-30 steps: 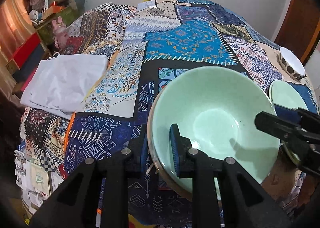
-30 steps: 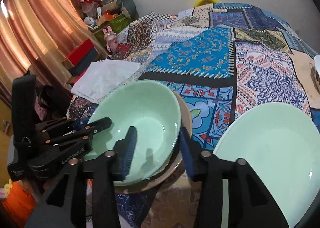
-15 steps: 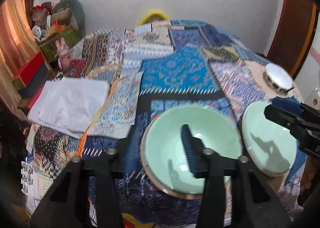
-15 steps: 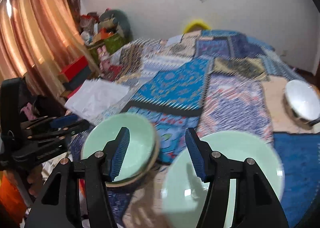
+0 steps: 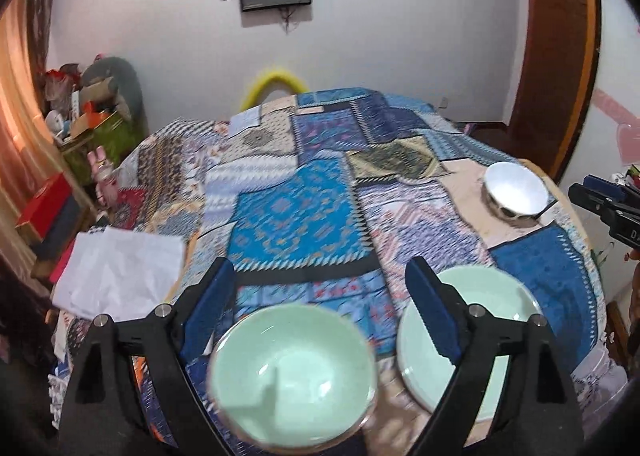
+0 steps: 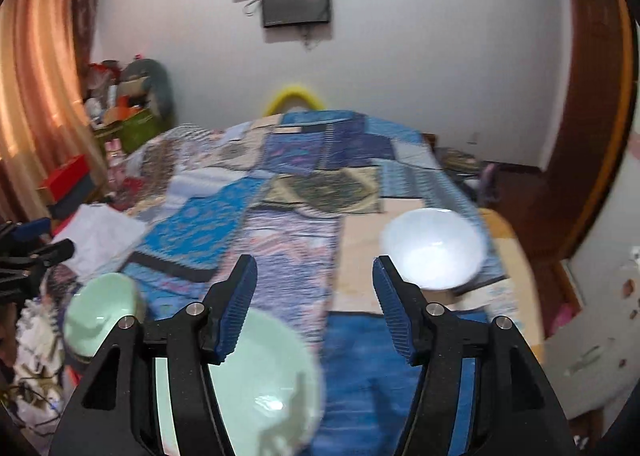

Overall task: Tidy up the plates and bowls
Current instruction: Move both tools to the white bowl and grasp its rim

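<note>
Left wrist view gives us the widest look at the patchwork cloth (image 5: pixel 304 215) covering the table, and only here do we see the folded white sheet (image 5: pixel 116 276) whole, lying beyond and to the left of our left tongs (image 5: pixel 320 292). Those tongs have their jaws wide and opening, with nothing pressed between the blue pads; the green bowl (image 5: pixel 292 376) sits below the gap, resting in a brown-rimmed dish whose edge just shows around it. Just to the right of the bowl, partly behind the right-hand finger, lies the green plate (image 5: pixel 492 320), apart from the bowl by a narrow strip of cloth. Far ahead and to the right stands the white bowl (image 5: pixel 516 191), spotted on its outer wall, which this view alone shows. At the right edge we catch the tip of the other tongs.

From the right wrist view, the right tongs (image 6: pixel 312 304) stand at a middling spread, jaws opening, and nothing is gripped. Here the green plate (image 6: pixel 256 388) lies under the left-hand finger, blurred, and the green bowl (image 6: pixel 100 312) is farther left. The white bowl (image 6: pixel 434 256) is much nearer here, just ahead of the right-hand finger, its inside plain white. We see the left tongs only as dark tips at the left edge.
</note>
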Motion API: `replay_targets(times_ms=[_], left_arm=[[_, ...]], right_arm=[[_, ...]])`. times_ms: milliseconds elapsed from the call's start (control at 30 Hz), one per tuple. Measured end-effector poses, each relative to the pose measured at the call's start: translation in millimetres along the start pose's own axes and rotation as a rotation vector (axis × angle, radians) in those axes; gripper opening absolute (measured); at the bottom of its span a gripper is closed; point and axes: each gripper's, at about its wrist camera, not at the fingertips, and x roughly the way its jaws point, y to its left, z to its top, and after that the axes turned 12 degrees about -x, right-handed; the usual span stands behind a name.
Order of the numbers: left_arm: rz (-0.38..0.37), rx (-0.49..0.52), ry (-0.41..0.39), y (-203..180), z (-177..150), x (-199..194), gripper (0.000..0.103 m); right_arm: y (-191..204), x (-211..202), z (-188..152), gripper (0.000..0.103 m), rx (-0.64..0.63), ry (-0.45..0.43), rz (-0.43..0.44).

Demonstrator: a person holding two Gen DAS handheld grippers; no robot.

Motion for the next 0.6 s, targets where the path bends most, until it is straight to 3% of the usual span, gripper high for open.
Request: replay_targets(times_ms=[233,467,600], left_arm=[[-0.067,0.032,0.036,-56.2,18.6,28.2,0.091],[-0.111,0.126,0.103,-119.8,32.4,76.5,0.092],[-0.130,0.160,0.147,-147.0,35.3,106.7,0.092]], right_arm=[[-62.9,13.5,-8.0,0.058,0.054,0.055,-0.077],[-105.2,46.3,-19.2,0.058,0.082,0.095,-0.155],[-128.3,70.9,-24.1,0.058,0.118,0.122,-0.159]])
